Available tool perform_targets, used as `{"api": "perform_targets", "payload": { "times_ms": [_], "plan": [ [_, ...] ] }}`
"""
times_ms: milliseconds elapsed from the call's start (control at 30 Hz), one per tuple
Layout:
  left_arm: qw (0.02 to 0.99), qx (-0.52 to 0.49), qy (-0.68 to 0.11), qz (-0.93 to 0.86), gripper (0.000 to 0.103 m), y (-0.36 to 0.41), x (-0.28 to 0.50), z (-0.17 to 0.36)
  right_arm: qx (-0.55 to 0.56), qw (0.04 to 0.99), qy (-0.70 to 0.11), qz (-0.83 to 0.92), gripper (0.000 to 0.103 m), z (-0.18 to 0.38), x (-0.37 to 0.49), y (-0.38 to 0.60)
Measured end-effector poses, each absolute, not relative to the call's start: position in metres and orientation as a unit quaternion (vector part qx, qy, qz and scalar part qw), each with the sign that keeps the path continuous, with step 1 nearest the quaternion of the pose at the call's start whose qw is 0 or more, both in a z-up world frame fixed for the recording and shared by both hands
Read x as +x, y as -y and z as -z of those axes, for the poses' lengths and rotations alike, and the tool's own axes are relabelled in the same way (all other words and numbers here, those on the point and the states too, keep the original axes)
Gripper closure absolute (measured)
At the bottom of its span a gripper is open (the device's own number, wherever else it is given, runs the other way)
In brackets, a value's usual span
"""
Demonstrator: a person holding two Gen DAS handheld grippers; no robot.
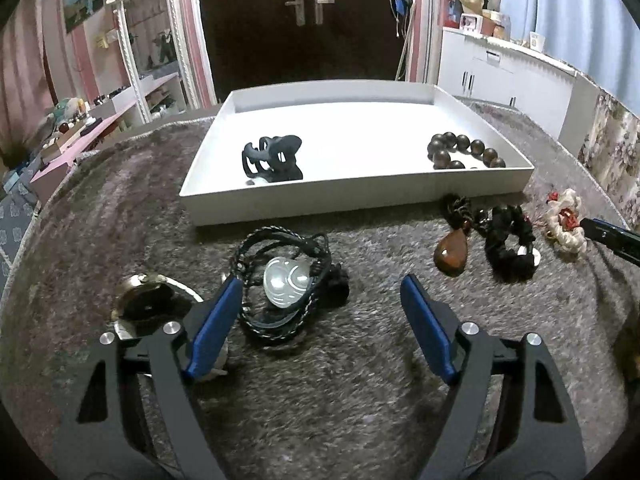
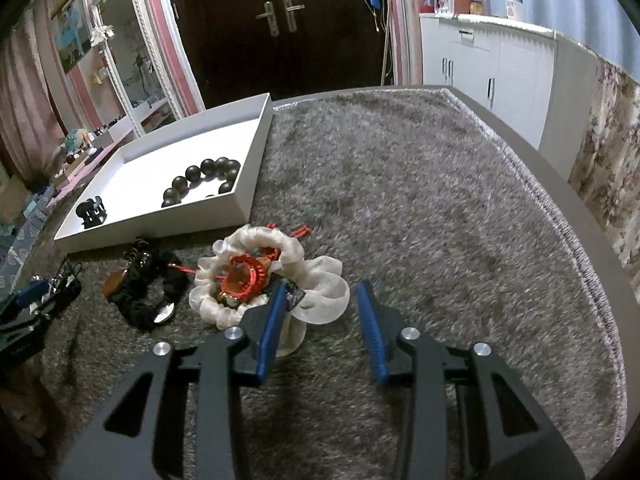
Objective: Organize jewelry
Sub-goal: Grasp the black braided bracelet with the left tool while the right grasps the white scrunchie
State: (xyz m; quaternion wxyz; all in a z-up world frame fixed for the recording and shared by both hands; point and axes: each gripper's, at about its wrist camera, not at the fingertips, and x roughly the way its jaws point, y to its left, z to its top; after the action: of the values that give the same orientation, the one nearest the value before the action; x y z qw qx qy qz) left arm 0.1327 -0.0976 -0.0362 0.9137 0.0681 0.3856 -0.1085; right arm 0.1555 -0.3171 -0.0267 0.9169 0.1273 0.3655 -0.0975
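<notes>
A white tray point(image 1: 304, 204) on the grey carpet holds a black hair claw point(image 1: 274, 158) and a dark bead bracelet point(image 1: 464, 150). In front of it lie a pale pendant on a black cord point(image 1: 286, 280), a brown pendant point(image 1: 452, 254), a black scrunchie point(image 1: 510, 246) and a cream scrunchie point(image 1: 566, 216). My left gripper point(image 1: 322, 292) is open, just right of the pale pendant. My right gripper point(image 2: 322, 294) is open over the cream scrunchie's point(image 2: 248, 276) right edge, which carries a red cord point(image 2: 244, 278). The tray point(image 2: 160, 222) lies to its upper left.
A round watch-like piece point(image 1: 148, 300) lies left of my left fingers. The grey carpet point(image 2: 420, 200) covers a round table whose edge point(image 2: 580, 216) curves on the right. White cabinets and a dark door stand behind.
</notes>
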Motion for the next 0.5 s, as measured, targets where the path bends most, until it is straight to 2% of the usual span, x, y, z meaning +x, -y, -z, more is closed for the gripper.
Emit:
{"api": "perform_targets", "payload": {
  "times_ms": [100, 167, 233, 300, 400, 433, 467, 500],
  "plan": [
    [0.913, 0.063, -0.389, 0.106, 0.023, 0.096, 0.137, 0.038, 0.136, 0.916, -0.367, 0.085, 0.066, 0.028, 0.157, 0.318],
    [0.914, 0.06, -0.388, 0.105, 0.023, 0.094, 0.137, 0.039, 0.137, 0.917, -0.365, 0.078, 0.073, 0.028, 0.157, 0.318],
    [0.914, 0.059, -0.387, 0.106, 0.025, 0.094, 0.136, 0.039, 0.135, 0.92, -0.363, 0.067, 0.087, 0.028, 0.157, 0.316],
    [0.914, 0.06, -0.387, 0.106, 0.029, 0.094, 0.137, 0.039, 0.134, 0.921, -0.361, 0.059, 0.094, 0.028, 0.156, 0.313],
    [0.914, 0.059, -0.388, 0.108, 0.043, 0.093, 0.137, 0.039, 0.135, 0.923, -0.354, 0.058, 0.1, 0.027, 0.153, 0.312],
    [0.91, 0.056, -0.395, 0.112, 0.056, 0.093, 0.138, 0.041, 0.138, 0.924, -0.351, 0.058, 0.101, 0.026, 0.152, 0.313],
    [0.907, 0.053, -0.402, 0.11, 0.063, 0.092, 0.14, 0.043, 0.141, 0.926, -0.345, 0.06, 0.101, 0.025, 0.149, 0.314],
    [0.908, 0.048, -0.401, 0.109, 0.064, 0.09, 0.14, 0.042, 0.142, 0.928, -0.34, 0.06, 0.102, 0.023, 0.147, 0.315]
  ]
}}
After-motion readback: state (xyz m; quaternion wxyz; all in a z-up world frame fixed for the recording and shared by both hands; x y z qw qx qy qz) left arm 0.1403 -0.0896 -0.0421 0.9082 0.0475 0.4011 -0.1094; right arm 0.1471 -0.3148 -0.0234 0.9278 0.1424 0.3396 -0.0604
